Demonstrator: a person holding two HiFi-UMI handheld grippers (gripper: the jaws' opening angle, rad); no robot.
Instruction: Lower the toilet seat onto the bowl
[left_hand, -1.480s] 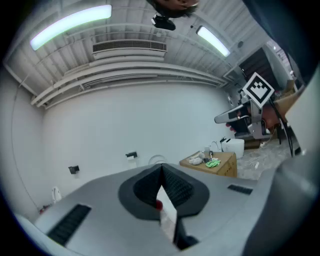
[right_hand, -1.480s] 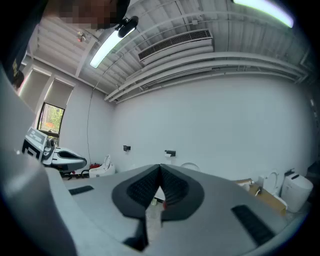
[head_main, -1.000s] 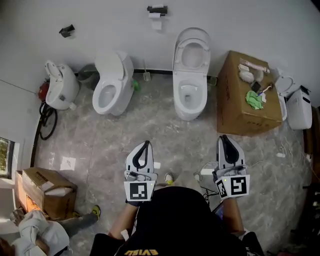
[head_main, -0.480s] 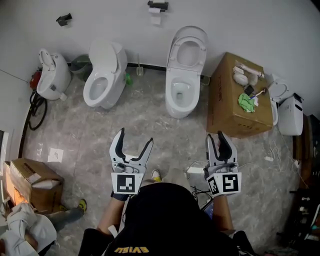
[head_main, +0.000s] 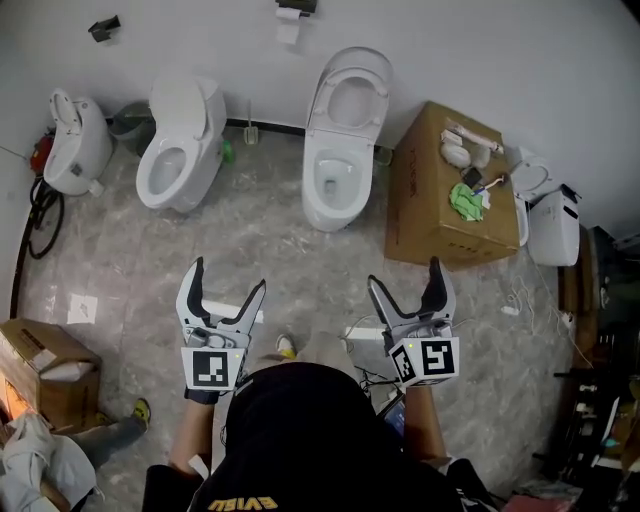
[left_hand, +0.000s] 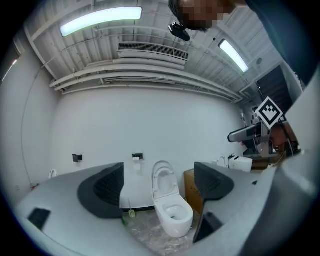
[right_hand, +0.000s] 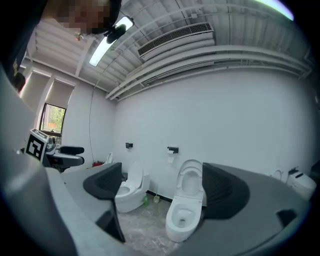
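A white toilet (head_main: 335, 180) stands against the far wall, its seat (head_main: 349, 90) raised upright with the lid behind it. The same toilet (left_hand: 172, 212) appears between the left jaws and again (right_hand: 184, 215) between the right jaws, well away from both. My left gripper (head_main: 222, 282) is held low at the near left, its jaws opening with nothing between them. My right gripper (head_main: 407, 276) is at the near right, its jaws opening too, and empty. Both point toward the toilet from about a body's length back.
A second toilet (head_main: 178, 145) stands to the left, and a third one (head_main: 70, 140) in the far left corner. A large cardboard box (head_main: 440, 190) with small items on top sits right of the middle toilet. Another box (head_main: 40, 370) lies near left. A toilet-paper holder (head_main: 290, 12) hangs on the wall.
Both grippers went from shut to wide open. The view shifted so the toilets and boxes slid leftward and upward in the head view.
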